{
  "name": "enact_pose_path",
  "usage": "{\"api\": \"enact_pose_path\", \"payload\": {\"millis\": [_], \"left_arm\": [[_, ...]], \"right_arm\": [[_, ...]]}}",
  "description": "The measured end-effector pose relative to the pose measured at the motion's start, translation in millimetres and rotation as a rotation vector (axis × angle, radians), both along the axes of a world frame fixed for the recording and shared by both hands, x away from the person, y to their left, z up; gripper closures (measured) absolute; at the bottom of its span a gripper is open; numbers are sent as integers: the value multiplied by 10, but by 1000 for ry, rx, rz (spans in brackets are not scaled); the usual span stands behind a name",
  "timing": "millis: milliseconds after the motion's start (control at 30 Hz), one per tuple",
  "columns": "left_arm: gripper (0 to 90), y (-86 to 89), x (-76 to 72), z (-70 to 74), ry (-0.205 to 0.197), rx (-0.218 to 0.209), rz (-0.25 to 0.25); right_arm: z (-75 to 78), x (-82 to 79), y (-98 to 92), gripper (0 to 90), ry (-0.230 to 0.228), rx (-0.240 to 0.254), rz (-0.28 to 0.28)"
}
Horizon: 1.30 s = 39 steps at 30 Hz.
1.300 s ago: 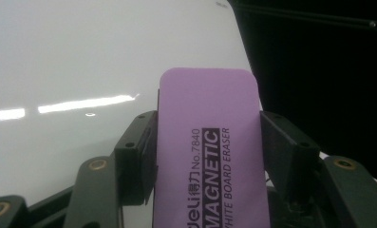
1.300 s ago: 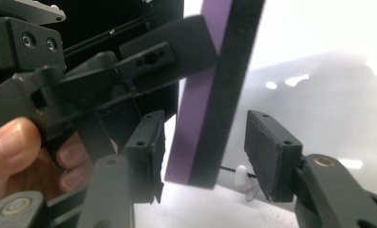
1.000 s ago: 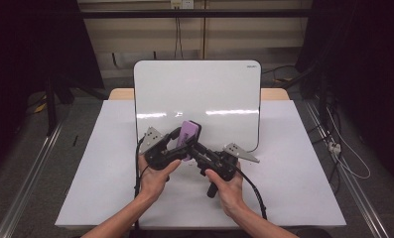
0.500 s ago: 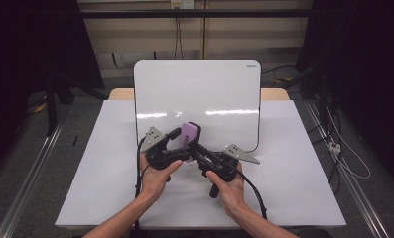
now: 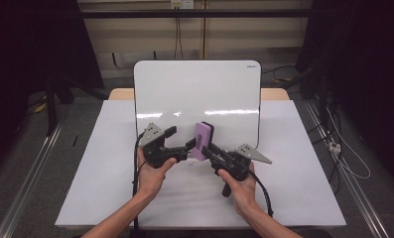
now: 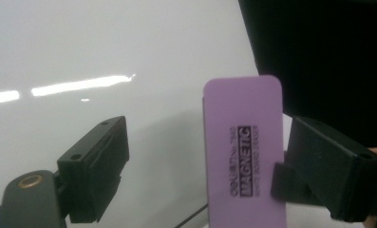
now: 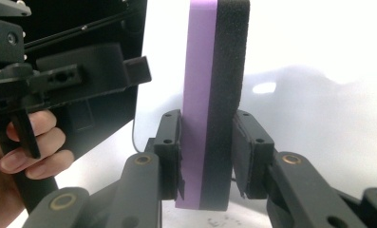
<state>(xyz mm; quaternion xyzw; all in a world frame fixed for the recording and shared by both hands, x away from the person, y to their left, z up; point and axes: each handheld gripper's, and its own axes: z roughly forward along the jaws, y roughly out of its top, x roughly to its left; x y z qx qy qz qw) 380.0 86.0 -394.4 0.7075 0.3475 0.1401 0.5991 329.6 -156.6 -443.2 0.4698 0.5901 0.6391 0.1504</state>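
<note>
While right gripper (image 5: 208, 148) jaws clamp upright eraser (image 5: 203, 141), left gripper (image 5: 188, 145) jaws just opened.

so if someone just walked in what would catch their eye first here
Probably the purple magnetic eraser, upright in mid-table and clamped between the pads of the right gripper, its black felt side showing in the right gripper view. Behind it lies the glossy whiteboard, catching streaks of light. The left gripper sits close beside the eraser with its jaws just opened, apart from it.
</note>
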Motion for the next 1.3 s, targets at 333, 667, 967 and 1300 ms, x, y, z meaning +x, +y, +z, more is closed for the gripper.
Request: {"api": "enact_pose_path", "payload": {"millis": [333, 667, 967, 1300], "left_arm": [[37, 79, -27, 18, -23, 109, 22], [24, 312, -61, -39, -24, 122, 3], [37, 444, -162, -72, -47, 235, 20], [38, 695, -286, -152, -14, 272, 55]], "right_arm": [[58, -34, -195, 670, -22, -43, -11], [147, -140, -540, 673, -74, -168, -73], [224, -160, -745, 674, -97, -275, -107], [287, -179, -835, 676, -105, -450, -126]]}}
